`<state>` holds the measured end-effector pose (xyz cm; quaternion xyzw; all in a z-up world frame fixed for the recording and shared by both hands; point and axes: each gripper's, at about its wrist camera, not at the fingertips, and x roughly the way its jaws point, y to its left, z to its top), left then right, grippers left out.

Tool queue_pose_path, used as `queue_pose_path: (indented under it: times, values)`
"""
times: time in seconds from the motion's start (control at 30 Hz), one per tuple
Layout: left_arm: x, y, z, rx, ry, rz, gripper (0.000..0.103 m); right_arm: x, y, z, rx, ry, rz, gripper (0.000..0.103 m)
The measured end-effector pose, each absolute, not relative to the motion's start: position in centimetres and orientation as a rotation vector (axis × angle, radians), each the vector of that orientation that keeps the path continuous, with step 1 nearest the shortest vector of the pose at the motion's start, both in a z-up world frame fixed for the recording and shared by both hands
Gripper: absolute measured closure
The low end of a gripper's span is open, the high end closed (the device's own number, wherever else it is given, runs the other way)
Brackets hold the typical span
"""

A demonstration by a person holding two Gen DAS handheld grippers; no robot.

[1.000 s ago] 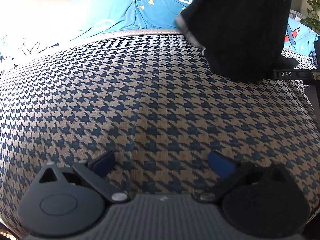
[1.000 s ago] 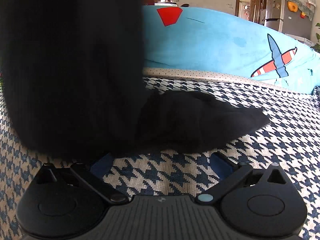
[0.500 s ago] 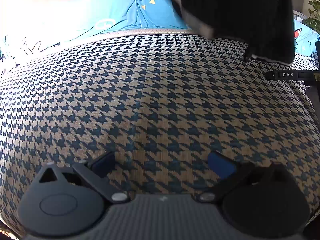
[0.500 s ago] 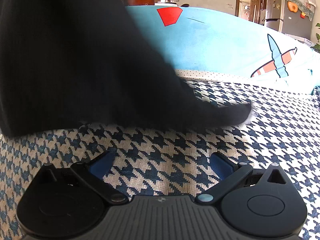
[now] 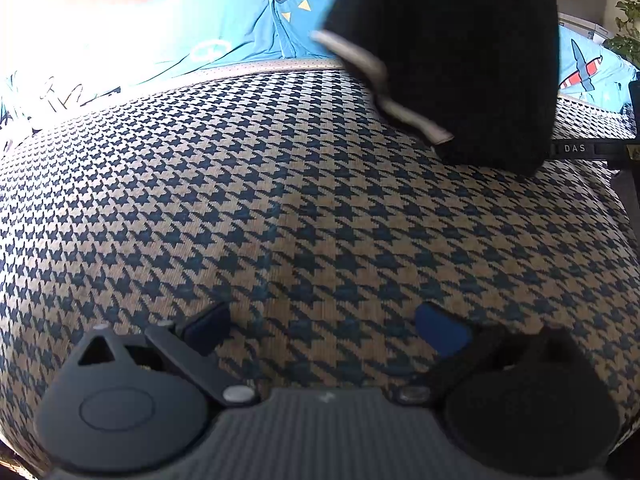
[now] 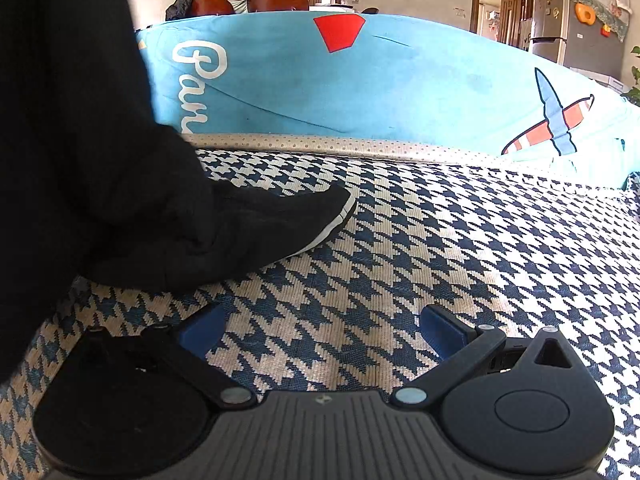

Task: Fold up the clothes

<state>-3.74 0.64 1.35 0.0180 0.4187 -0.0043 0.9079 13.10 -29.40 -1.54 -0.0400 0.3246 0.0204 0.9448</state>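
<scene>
Black garment (image 6: 120, 184): hangs at left of the right wrist view, its white-edged hem resting on the houndstooth cover (image 5: 280, 208).
Left gripper (image 5: 324, 330): jaws spread, empty.
Right gripper (image 6: 320, 330): jaws spread, empty, just beside the garment.
Behind: blue printed bedding (image 6: 400, 80).

Houndstooth cover (image 5: 280, 200), blue printed sheet (image 6: 400, 80) behind it, wooden doors (image 6: 500, 12), fridge (image 6: 552, 12), houseplant (image 5: 624, 36)
</scene>
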Motion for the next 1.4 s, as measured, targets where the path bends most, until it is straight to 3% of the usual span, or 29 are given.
queue_pose_path:
  times: [1.4]
  values:
    - [1.7, -0.1, 1.2, 0.061, 0.83, 0.06, 0.0, 12.8, -29.3, -1.4, -0.082, 0.661, 0.041, 0.0]
